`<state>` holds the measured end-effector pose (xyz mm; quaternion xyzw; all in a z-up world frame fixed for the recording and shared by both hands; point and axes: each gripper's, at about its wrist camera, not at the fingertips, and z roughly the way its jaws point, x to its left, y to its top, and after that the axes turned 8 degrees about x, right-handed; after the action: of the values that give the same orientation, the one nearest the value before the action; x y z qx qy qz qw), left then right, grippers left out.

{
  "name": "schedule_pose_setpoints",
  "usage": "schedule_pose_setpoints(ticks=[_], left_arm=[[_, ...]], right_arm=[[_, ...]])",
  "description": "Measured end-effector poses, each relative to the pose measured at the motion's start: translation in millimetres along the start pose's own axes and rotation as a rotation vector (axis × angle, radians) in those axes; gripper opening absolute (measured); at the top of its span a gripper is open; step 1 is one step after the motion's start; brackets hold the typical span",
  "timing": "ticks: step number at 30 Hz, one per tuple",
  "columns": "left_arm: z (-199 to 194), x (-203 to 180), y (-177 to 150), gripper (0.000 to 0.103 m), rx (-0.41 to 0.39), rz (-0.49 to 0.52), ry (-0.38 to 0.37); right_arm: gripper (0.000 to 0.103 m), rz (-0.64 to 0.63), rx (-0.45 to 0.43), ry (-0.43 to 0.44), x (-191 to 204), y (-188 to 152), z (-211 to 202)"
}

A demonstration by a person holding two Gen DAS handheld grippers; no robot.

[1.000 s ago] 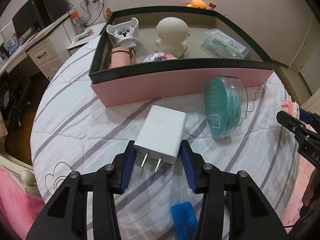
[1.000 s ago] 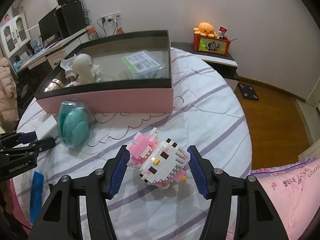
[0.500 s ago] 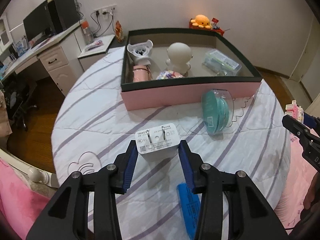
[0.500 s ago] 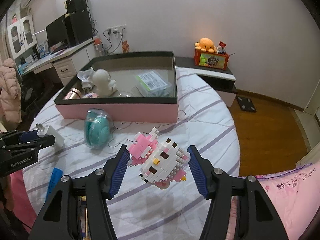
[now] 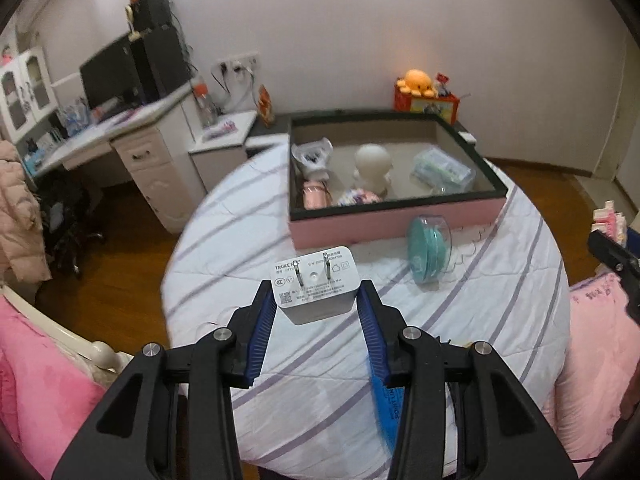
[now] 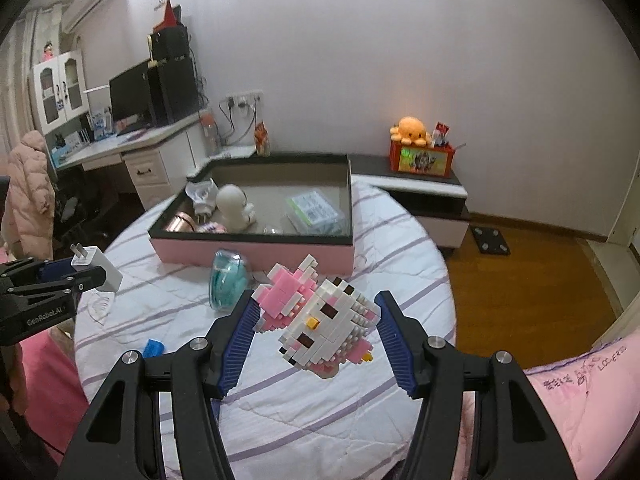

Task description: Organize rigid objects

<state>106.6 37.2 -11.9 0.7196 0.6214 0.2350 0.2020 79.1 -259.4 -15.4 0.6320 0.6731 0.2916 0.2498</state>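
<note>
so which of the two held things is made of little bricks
The pink-and-white brick cat figure, clamped in the right hand-held gripper; the left hand-held gripper holds a smooth white plug charger.

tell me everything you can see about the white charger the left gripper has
The white charger is a boxy plastic wall plug with rounded corners. Two flat metal prongs stand on its printed face, which reads TRUKE above certification marks and a QR code. The left gripper clamps its sides between blue pads, holding it above the striped bedspread, prongs up.
</note>
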Motion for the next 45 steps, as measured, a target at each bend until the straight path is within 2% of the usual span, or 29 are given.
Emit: schedule_pose_setpoints(ticks=[5, 11, 15, 24, 25, 27, 31, 35, 37, 38, 39, 40, 42, 45], left_arm=[[-29.8, 4.0, -0.1, 0.042, -0.070, -0.013, 0.025], [-68.0, 4.0, -3.7, 0.042, -0.159, -0.012, 0.048], [-83.6, 1.5, -7.3, 0.042, -0.192, -0.015, 0.056], [-89.9, -0.7, -15.1, 0.042, -0.192, -0.023, 0.062], [-89.6, -1.0, -15.1, 0.042, -0.192, -0.023, 0.064], [-90.8, -1.2, -15.3, 0.033, -0.195, -0.026, 0.071], [-92.1, -0.8, -15.2, 0.032, -0.201, -0.030, 0.069], [-80.7, 3.5, -14.8, 0.031, -0.175, -0.028, 0.056], [-68.4, 9.2, -16.6, 0.050, -0.161, -0.025, 0.053], [-57.5, 16.9, -20.8, 0.083, -0.144, -0.037, 0.043], [-45.7, 26.1, -26.6, 0.102, -0.129, -0.052, 0.036], [-36.8, 32.9, -33.0, 0.101, -0.114, -0.076, 0.040], [-6.0, 54.1, -54.2, 0.101, 0.007, -0.134, 0.072], [27.1, 83.5, -82.5, 0.101, 0.149, -0.242, 0.066]], right_arm=[[0.061, -0.007, -0.094, -0.004, -2.1, 1.6, -34.1], [0.061, -0.022, -0.166, -0.008, 2.6, -1.9, -62.6], [0.061, -0.023, -0.202, -0.003, 2.6, -6.1, -77.0], [0.061, -0.002, -0.209, -0.006, -0.9, -12.8, -83.5], [0.061, -0.001, -0.209, -0.005, -1.5, -12.9, -83.4], [0.061, 0.000, -0.208, -0.007, -1.0, -12.4, -82.4], [0.061, -0.003, -0.203, 0.004, -1.2, -10.8, -78.3], [0.061, -0.011, -0.195, 0.006, -1.6, -9.1, -73.7], [0.061, -0.015, -0.186, 0.011, -1.7, -9.7, -71.0], [0.061, -0.016, -0.176, 0.018, -1.1, -10.1, -67.1], [0.061, -0.016, -0.163, 0.026, -0.8, -10.7, -62.9], [0.061, -0.017, -0.141, 0.033, 1.1, -11.2, -56.8], [0.061, -0.034, -0.079, 0.030, 8.4, -13.0, -40.5], [0.061, -0.066, -0.010, 0.054, 22.9, -14.8, -20.4]])
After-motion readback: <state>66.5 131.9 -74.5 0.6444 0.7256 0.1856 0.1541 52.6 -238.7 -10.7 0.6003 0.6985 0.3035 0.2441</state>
